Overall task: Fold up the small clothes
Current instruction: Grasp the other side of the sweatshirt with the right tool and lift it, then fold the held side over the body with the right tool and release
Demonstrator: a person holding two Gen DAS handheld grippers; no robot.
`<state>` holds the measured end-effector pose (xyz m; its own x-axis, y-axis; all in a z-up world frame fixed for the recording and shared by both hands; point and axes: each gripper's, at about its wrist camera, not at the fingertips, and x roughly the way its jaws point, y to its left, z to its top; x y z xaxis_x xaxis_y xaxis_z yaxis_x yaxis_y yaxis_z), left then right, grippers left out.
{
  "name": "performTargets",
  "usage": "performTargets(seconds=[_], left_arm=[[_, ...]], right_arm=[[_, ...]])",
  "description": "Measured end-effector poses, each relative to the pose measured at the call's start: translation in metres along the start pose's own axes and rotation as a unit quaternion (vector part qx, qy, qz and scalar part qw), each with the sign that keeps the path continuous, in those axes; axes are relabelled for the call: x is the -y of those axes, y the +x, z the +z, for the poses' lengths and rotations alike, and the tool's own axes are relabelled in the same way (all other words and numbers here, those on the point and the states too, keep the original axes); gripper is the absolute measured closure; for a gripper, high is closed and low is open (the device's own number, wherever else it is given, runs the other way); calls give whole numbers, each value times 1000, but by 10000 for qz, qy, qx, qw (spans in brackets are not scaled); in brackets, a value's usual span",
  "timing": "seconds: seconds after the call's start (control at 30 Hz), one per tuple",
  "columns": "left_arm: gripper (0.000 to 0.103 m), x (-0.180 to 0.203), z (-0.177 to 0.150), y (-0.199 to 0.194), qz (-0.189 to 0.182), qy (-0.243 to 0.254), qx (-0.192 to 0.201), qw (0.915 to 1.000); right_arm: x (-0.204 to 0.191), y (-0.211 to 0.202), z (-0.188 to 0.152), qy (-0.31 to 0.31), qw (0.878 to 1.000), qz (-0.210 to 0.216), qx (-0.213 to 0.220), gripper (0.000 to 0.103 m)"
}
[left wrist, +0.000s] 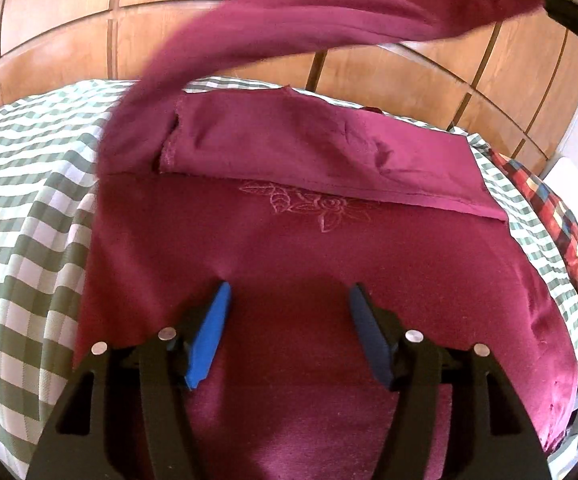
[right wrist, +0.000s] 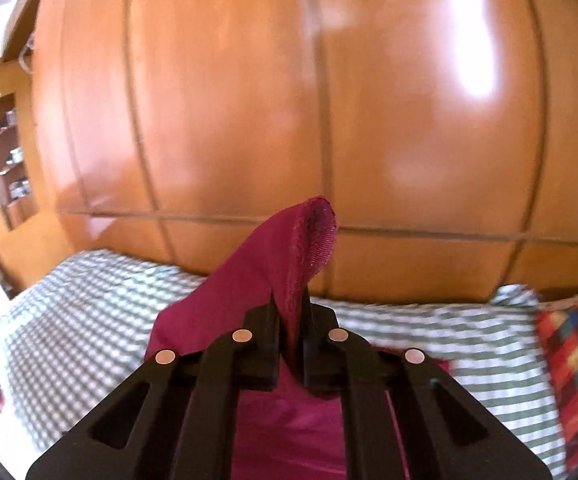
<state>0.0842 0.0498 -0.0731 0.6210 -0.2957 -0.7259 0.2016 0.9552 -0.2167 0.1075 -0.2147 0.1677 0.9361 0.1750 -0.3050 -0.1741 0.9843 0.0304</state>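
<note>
A maroon top with a stitched flower lies flat on the bed. One sleeve is folded across its upper part. The other sleeve is lifted in an arc toward the top right, blurred. My left gripper stands open low over the body of the top, with its blue pads apart and nothing pinched between them. In the right wrist view, my right gripper is shut on the sleeve's ribbed cuff, which sticks up above the fingers.
A green-and-white checked sheet covers the bed. A multicoloured plaid pillow lies at the right. Wooden wardrobe doors stand just behind the bed, with a shelf niche at the far left.
</note>
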Motion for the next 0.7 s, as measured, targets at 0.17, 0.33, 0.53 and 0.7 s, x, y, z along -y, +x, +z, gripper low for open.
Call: performTargets(seconds=[0.17, 0.33, 0.53, 0.7], left_arm=[[41, -1, -2, -1, 14, 22, -4, 10000], [41, 0, -1, 1, 46, 61, -17, 10000], [40, 2, 2, 0, 72, 47, -112, 9999], [40, -5, 26, -11, -44, -367, -48, 9993]], right_arm=[[67, 34, -43, 572, 9928, -664, -815, 96], [110, 88, -126, 1156, 9691, -1012, -1931, 97], [108, 98, -158, 1278, 9638, -887, -2168, 96], [110, 82, -145, 1370, 9677, -671, -2009, 96]])
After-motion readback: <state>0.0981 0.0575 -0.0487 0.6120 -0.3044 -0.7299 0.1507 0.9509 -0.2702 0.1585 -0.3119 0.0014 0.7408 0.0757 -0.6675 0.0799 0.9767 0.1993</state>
